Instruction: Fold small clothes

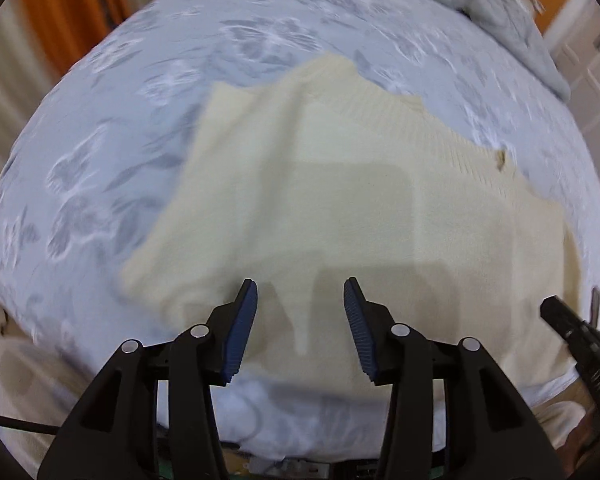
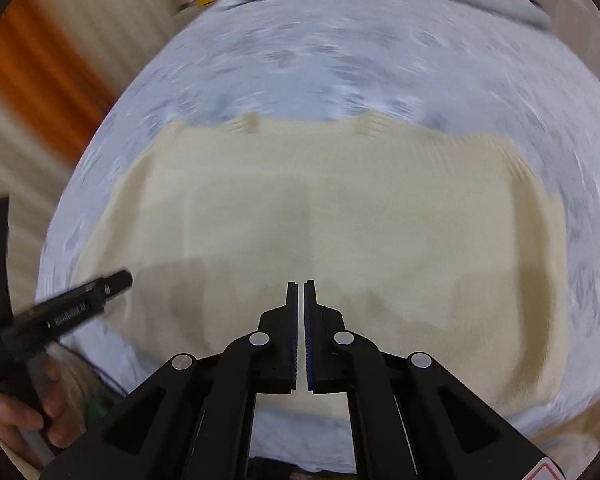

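Our left gripper (image 1: 300,320) hangs spread wide over the cream sweater (image 1: 340,200); our right gripper (image 2: 303,320) is clenched, empty. From up here we risk pinching the floral bedsheet (image 1: 100,160) too.

Garment (image 1: 340,184): cream knit cloth, matt, ribbed along one edge.
Bedsheet (image 1: 100,168): pale blue-white cloth, matt, faint floral print.
Grey cloth (image 1: 500,12): soft, matt fabric.
Left gripper (image 1: 300,332): matt black plastic, blue ridged pads, shiny metal pins.
Right gripper (image 2: 303,336): the same finish.
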### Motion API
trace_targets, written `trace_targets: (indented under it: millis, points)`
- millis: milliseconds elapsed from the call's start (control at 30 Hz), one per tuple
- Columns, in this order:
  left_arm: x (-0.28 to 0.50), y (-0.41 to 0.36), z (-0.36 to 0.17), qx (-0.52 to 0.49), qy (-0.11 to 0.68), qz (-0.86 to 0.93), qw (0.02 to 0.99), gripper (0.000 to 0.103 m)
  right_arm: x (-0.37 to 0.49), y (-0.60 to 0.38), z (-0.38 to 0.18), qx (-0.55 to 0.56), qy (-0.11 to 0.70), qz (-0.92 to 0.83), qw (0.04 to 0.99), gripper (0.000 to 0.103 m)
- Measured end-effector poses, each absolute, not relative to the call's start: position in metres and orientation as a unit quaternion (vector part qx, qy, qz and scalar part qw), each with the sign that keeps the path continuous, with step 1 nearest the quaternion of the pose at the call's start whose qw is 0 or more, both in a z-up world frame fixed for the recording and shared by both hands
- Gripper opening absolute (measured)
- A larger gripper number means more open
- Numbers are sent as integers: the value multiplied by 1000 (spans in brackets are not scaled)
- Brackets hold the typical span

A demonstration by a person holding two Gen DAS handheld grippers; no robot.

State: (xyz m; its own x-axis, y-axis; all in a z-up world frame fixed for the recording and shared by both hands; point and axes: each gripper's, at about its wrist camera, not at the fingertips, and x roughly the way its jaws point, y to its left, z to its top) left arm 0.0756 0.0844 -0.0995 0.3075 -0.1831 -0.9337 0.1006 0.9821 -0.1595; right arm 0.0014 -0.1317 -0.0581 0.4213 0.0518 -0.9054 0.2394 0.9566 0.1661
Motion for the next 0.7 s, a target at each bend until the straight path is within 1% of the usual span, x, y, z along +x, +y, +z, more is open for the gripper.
trace_targets:
  millis: [67, 100, 133, 233, 267, 300, 367, 467, 533, 633, 667, 700]
  points:
    - [73, 105, -97, -70, 583, -75, 806, 44, 15, -116, -87, 91, 569, -55, 815, 2]
    - [72, 117, -97, -94, 583, -67, 804, 45, 20, -113, -108, 79, 591, -58, 801, 0]
    - [72, 125, -97, -106, 583, -61, 803, 46, 22, -110, -112, 72, 588, -63, 803, 0]
    - [76, 152, -93, -119, 573, -33, 810, 55, 30, -110, -91, 90, 585, -70, 803, 2]
    - [76, 163, -93, -131, 568, -25, 812, 63, 32, -111, -76, 112, 565, -58, 815, 2]
    - [76, 175, -94, -156, 564, -19, 811, 69, 34, -111, -64, 121, 554, -51, 822, 2]
    - [79, 190, -103, -208, 568, -13, 797, 73, 48, -109, -48, 120, 537, -51, 833, 2]
    - [84, 191, -116, -234, 583, -19, 778, 73, 74, -120, -51, 148, 539, -58, 827, 2]
    - [87, 184, -122, -215, 592, -21, 776, 73, 86, -121, -61, 144, 550, -73, 819, 2]
    - [89, 173, -133, -193, 607, -28, 770, 74, 112, -133, -110, 165, 609, -89, 771, 0]
    - [90, 170, -136, -191, 613, -31, 766, 75, 116, -136, -124, 177, 614, -85, 765, 0]
    - [91, 168, -138, -190, 617, -35, 763, 75, 118, -136, -127, 177, 608, -85, 769, 0]
